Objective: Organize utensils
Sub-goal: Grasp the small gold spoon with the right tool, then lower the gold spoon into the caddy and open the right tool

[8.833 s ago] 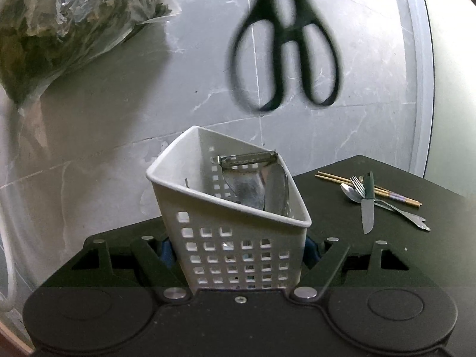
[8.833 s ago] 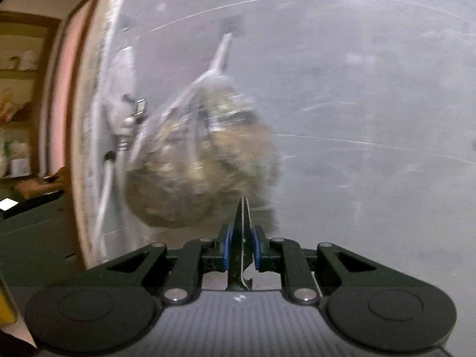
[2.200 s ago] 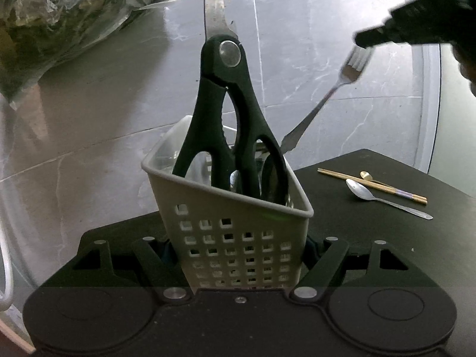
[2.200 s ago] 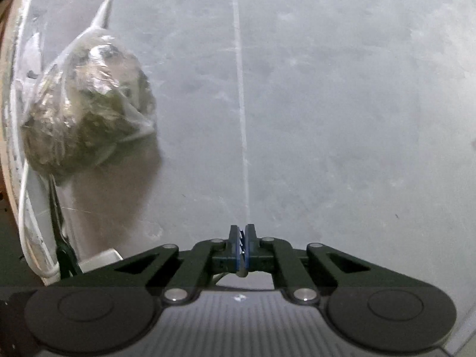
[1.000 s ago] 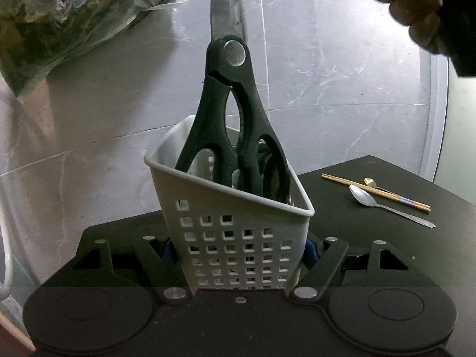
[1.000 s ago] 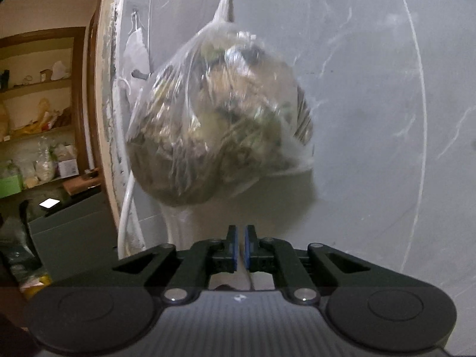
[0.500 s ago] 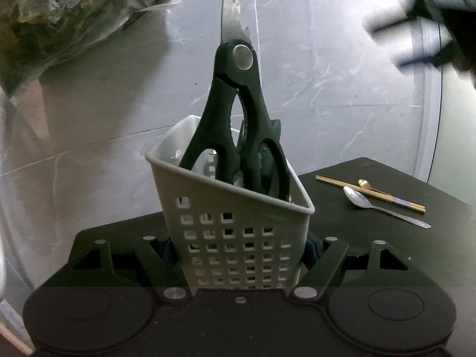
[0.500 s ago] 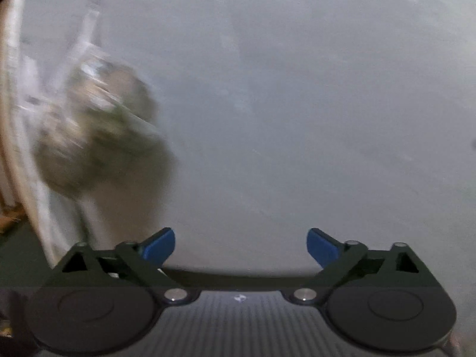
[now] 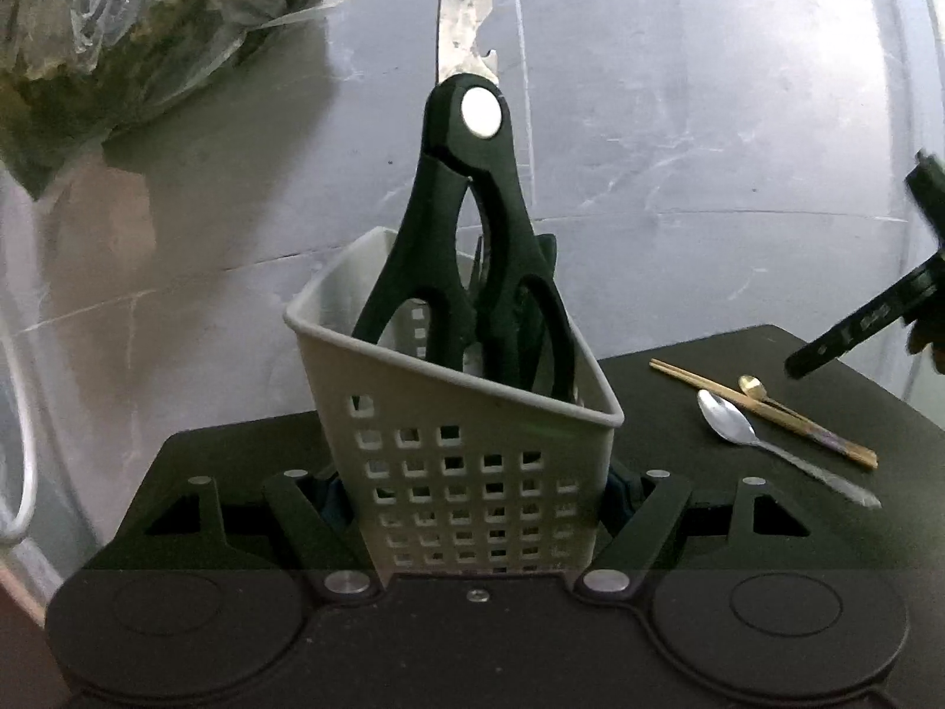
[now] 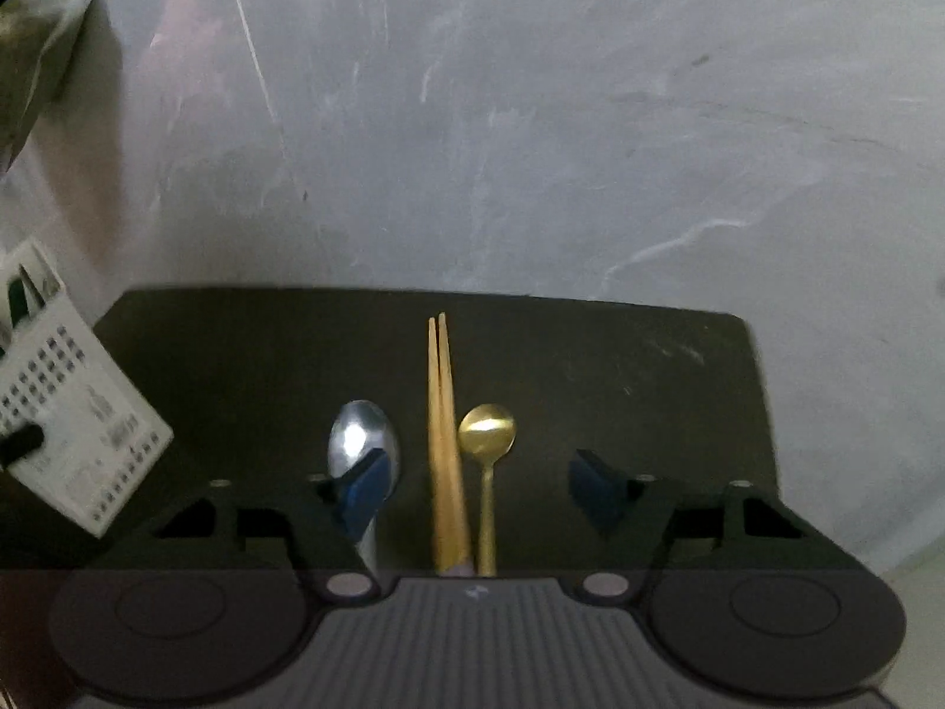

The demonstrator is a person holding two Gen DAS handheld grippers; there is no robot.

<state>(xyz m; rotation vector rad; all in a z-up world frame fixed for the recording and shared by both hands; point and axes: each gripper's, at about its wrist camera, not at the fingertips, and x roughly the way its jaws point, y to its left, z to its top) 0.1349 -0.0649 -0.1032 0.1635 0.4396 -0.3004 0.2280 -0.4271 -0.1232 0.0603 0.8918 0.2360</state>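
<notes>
My left gripper [image 9: 472, 493] is shut on a white perforated utensil basket [image 9: 472, 472]. Black-handled scissors [image 9: 472, 272] stand in it, blades up, with other utensils behind them. On the dark table [image 10: 620, 366] lie a silver spoon [image 10: 363, 443], a pair of wooden chopsticks [image 10: 443, 425] and a small gold spoon [image 10: 487, 437]. My right gripper [image 10: 478, 487] is open and hovers over them, with the chopsticks and gold spoon between its fingers. The same three pieces show in the left wrist view: silver spoon [image 9: 729, 422], chopsticks [image 9: 768, 410]. The right gripper [image 9: 868, 325] shows at that view's right edge.
A clear plastic bag of greens [image 9: 118, 35] hangs on the grey marble wall [image 10: 531, 148] at the upper left. The basket [image 10: 65, 431] sits at the left edge of the right wrist view. A white cable [image 9: 23, 443] runs down the far left.
My right gripper has opened and swung down from the wall to just above the chopsticks and spoons. The fork it held earlier is gone from it. The left gripper and basket have stayed put.
</notes>
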